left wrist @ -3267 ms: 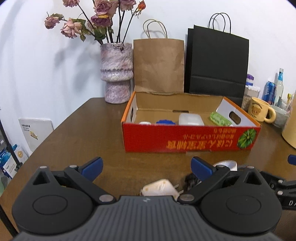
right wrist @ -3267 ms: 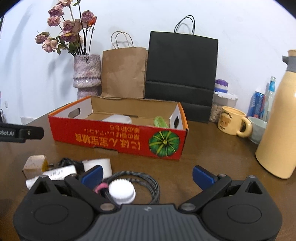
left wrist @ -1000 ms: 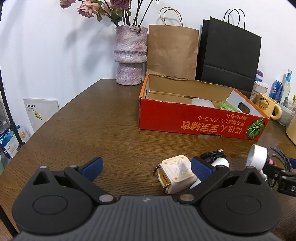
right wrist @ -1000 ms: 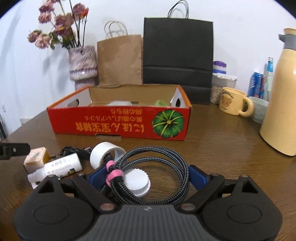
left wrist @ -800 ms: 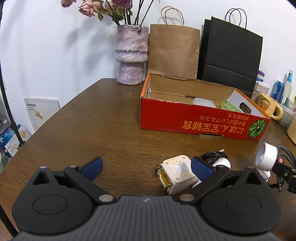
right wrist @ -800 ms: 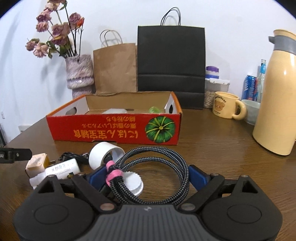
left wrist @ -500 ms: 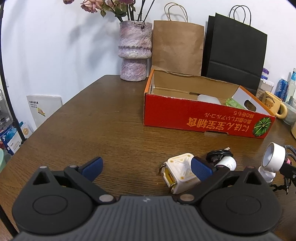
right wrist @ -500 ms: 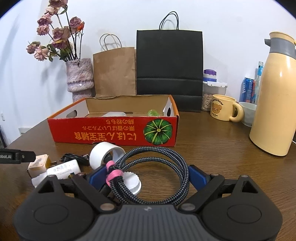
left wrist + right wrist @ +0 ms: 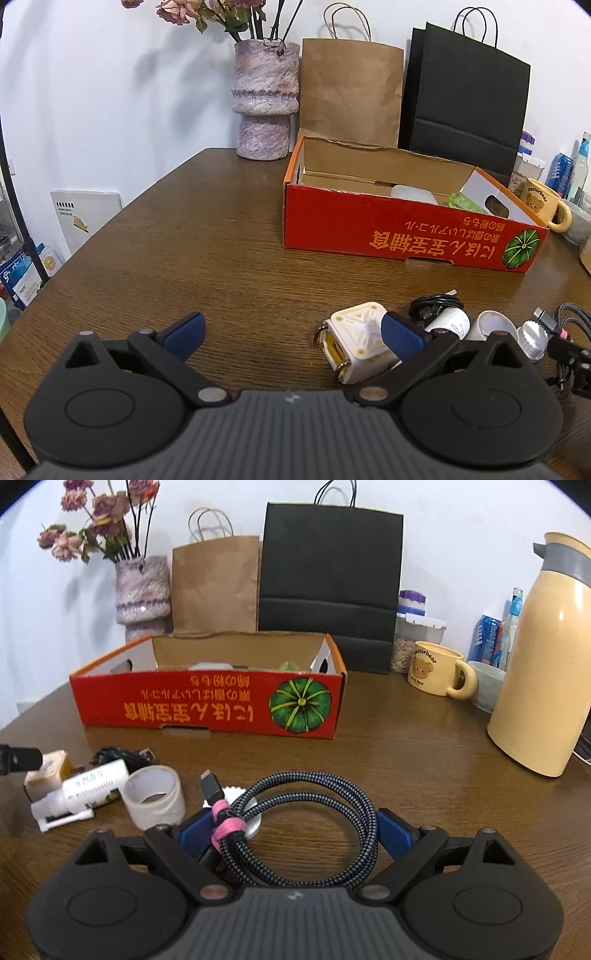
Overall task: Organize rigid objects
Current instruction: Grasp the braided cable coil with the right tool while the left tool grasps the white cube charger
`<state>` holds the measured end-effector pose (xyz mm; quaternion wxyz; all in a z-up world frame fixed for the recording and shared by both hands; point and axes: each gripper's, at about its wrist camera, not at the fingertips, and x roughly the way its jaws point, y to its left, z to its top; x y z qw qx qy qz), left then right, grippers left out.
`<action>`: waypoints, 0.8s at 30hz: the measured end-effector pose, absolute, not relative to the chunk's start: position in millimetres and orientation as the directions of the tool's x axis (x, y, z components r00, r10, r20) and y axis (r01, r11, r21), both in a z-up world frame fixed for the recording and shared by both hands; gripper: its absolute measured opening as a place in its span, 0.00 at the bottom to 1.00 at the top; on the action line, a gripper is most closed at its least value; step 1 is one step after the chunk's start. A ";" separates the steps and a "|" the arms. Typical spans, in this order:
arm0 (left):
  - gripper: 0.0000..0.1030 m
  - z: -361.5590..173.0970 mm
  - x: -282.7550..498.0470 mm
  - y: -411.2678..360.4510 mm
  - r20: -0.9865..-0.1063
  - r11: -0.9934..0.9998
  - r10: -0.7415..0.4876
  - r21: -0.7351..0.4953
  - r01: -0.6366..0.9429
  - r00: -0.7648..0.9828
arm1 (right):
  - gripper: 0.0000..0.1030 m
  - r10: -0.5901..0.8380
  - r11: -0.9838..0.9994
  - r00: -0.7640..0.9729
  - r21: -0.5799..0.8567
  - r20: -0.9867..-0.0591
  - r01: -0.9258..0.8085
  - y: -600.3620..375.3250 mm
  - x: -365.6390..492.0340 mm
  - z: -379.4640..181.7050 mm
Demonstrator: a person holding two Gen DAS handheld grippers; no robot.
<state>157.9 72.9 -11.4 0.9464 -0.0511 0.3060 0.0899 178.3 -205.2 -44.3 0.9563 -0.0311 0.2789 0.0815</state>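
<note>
The white charger block (image 9: pixel 356 341) lies on the table (image 9: pixel 221 266) beside the left gripper (image 9: pixel 291 332), whose fingers gape wide, empty. The right gripper (image 9: pixel 295 829) clasps the coiled cable (image 9: pixel 295 827), seemingly bound for the red box (image 9: pixel 207 705).

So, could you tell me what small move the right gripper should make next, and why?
Probably carry forward and a little left toward the red box. The right gripper has the coiled braided cable between its jaws, apparently gripped. The box stands open ahead with items already inside, while the tape roll and white bottle lie on the table.
</note>
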 end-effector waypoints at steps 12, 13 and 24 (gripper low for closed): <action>1.00 -22.5 175.9 55.2 -0.588 0.993 0.061 -0.044 -0.107 0.806 | 0.89 0.137 0.988 0.851 0.003 -0.508 -0.157 -210.1 174.2 -39.8; 0.96 -23.3 176.5 54.2 -0.586 0.994 0.057 -0.046 -0.104 0.808 | 0.89 0.137 0.988 0.850 0.003 -0.508 -0.157 -210.0 174.4 -40.0; 0.59 -25.5 174.0 61.9 -0.598 0.987 -0.005 -0.130 -0.091 0.801 | 0.89 0.139 0.987 0.847 0.000 -0.513 -0.162 -208.3 175.7 -41.4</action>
